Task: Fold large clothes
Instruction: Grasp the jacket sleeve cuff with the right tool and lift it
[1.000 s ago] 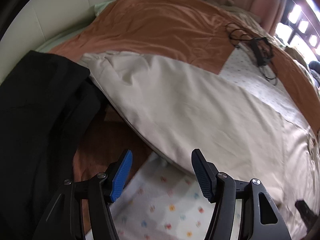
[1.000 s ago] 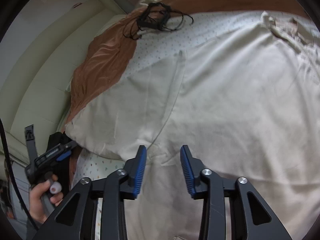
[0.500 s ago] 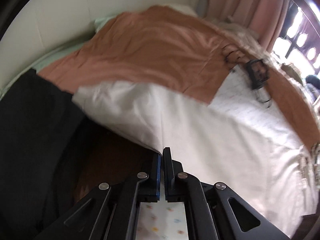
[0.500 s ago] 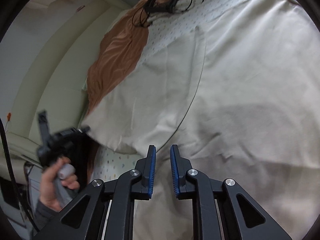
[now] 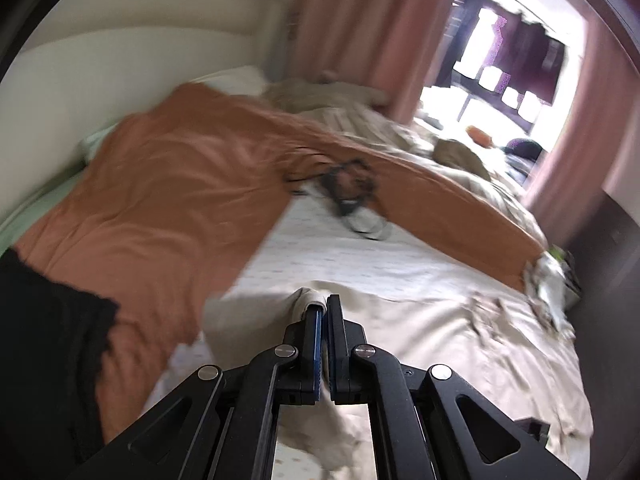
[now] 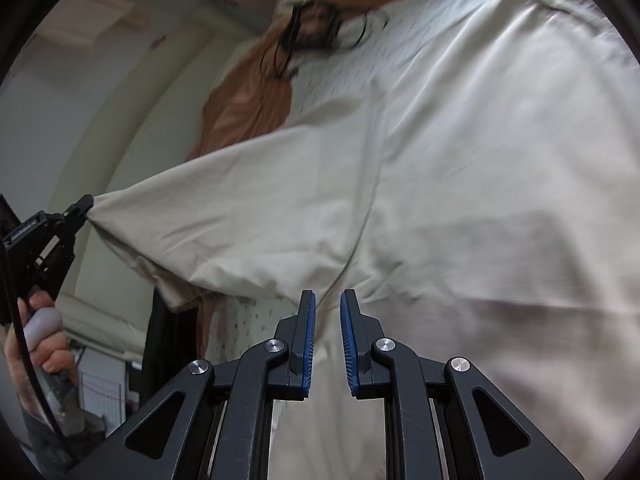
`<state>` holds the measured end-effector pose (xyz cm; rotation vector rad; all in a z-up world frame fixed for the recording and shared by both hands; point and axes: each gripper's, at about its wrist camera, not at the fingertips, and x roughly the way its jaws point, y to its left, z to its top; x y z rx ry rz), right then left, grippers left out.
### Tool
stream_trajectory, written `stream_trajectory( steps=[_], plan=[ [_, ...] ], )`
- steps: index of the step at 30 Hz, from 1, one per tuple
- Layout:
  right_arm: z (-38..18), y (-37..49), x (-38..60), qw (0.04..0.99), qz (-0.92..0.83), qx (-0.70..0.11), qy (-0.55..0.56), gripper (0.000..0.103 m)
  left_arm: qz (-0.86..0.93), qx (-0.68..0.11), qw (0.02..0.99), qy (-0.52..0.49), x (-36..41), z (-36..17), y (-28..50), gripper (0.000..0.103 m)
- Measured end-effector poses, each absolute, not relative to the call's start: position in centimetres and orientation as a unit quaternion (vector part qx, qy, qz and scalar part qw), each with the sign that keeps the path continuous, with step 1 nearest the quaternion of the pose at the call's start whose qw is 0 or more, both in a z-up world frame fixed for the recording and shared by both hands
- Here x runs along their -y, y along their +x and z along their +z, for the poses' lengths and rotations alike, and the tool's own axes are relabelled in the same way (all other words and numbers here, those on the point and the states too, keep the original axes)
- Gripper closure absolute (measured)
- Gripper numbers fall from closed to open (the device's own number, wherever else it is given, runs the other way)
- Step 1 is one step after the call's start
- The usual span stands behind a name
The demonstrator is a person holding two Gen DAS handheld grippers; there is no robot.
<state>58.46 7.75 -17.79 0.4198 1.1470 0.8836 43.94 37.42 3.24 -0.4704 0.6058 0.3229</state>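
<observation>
A large cream garment lies spread over the bed. My left gripper is shut on one corner of the cream garment and holds that corner up off the bed. The right wrist view shows the left gripper at the far left, held by a hand, with the cloth stretched taut from it. My right gripper sits at the garment's near edge. Its jaws stand narrowly apart, closed on a fold of the cloth where a seam runs in.
An orange blanket covers the far left of the bed over a patterned sheet. A black tangle of cables lies on it. A black garment lies at the left edge. Pink curtains and a cream headboard stand behind.
My left gripper shut on the garment's corner and rose, pulling the cloth up and taut. My right gripper narrowed onto the near edge and shifted sideways.
</observation>
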Motion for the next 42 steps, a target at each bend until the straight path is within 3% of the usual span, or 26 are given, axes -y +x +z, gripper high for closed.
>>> stream_trajectory(
  steps=[7,21,23,25,28,31,38,41,42],
  plan=[
    [-13.4,57.3,2.2,0.797,0.34,-0.459,0.196,0.086,0.094,-0.302,0.924,-0.213,-30.9,5.2,45.6,0.101],
    [-14.1,55.0,13.8,0.81,0.25,-0.454,0.275,0.086,-0.021,-0.355,0.913,-0.199,-20.4,4.1,47.8,0.101],
    [-14.3,55.2,14.2,0.808,0.246,-0.457,0.279,0.086,-0.027,-0.391,0.901,-0.188,-19.0,2.8,48.4,0.091],
    [-14.3,55.5,14.3,0.808,0.243,-0.458,0.28,0.086,-0.041,-0.418,0.885,-0.2,-18.9,1.4,48.8,0.055],
    [-14.1,55.6,14.4,0.81,0.242,-0.455,0.279,0.085,-0.036,-0.409,0.888,-0.206,-19.4,0.9,47.8,0.027],
    [-13.9,56.1,13.8,0.813,0.248,-0.452,0.271,0.073,-0.027,-0.394,0.892,-0.221,-21.5,0.5,46.0,0.02],
    [-12.9,56.2,9.8,0.809,0.304,-0.446,0.233,0.065,0.04,-0.389,0.888,-0.242,-26.7,-1.7,42.3,0.02],
    [-13.0,56.4,7.4,0.808,0.321,-0.449,0.206,0.044,0.061,-0.384,0.883,-0.261,-29.1,-2.8,40.0,0.02],
    [-13.1,56.4,6.4,0.805,0.328,-0.453,0.2,0.033,0.067,-0.381,0.883,-0.267,-29.8,-3.0,39.1,0.02]
  ],
)
